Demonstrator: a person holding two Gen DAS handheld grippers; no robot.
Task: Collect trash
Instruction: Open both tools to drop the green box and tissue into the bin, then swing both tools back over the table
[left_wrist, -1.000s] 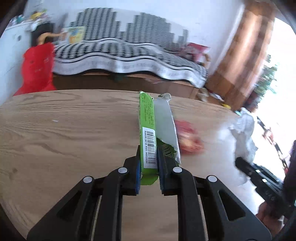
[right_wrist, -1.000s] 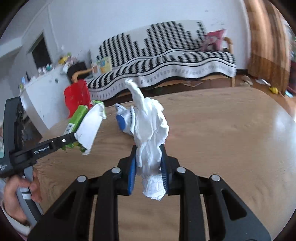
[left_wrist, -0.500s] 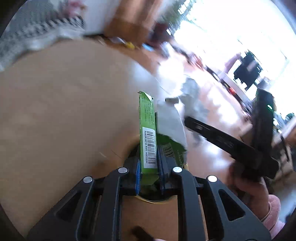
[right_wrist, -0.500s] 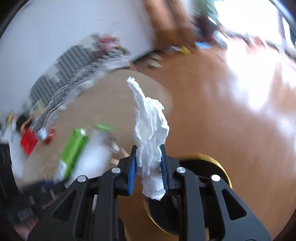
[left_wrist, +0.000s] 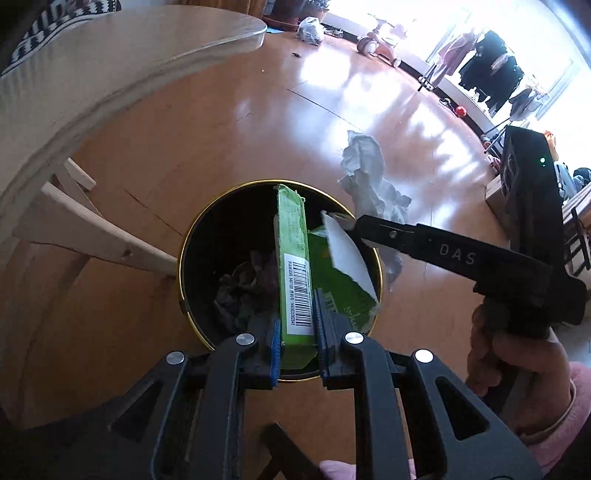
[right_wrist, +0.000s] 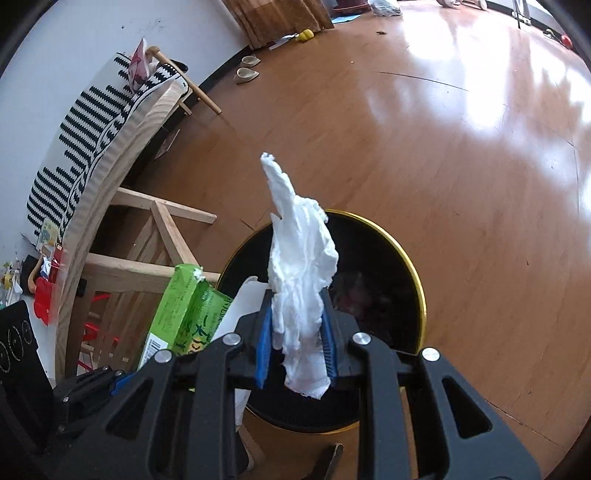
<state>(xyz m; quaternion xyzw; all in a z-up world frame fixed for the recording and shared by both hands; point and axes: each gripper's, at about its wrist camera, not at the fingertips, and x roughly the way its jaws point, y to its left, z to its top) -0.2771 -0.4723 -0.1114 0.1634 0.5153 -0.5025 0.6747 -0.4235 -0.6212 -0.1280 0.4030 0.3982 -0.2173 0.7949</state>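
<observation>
Pinching a green carton (left_wrist: 293, 280), the left gripper (left_wrist: 298, 343) holds it above a black bin (left_wrist: 186, 254) with a gold rim. Right gripper (right_wrist: 295, 343): clamped on a white tissue (right_wrist: 301, 280), over the same bin. Bin contents: dark crumpled scraps (left_wrist: 240, 291). Beyond: wooden table (left_wrist: 110, 55), shiny floor (right_wrist: 424, 129).

**Surfaces around the bin**

I see glossy printed card on the green carton (left_wrist: 293, 266), torn to matt white inside. The tissue (right_wrist: 301, 280) looks soft, crumpled paper. The bin (right_wrist: 415, 284) is shiny black with a polished brass-like rim. The floor (right_wrist: 424, 140) gleams, smooth varnished wood; the worktop (left_wrist: 92, 70) shows pale grain. My tongs' pads (left_wrist: 322, 325) are ribbed blue.
</observation>
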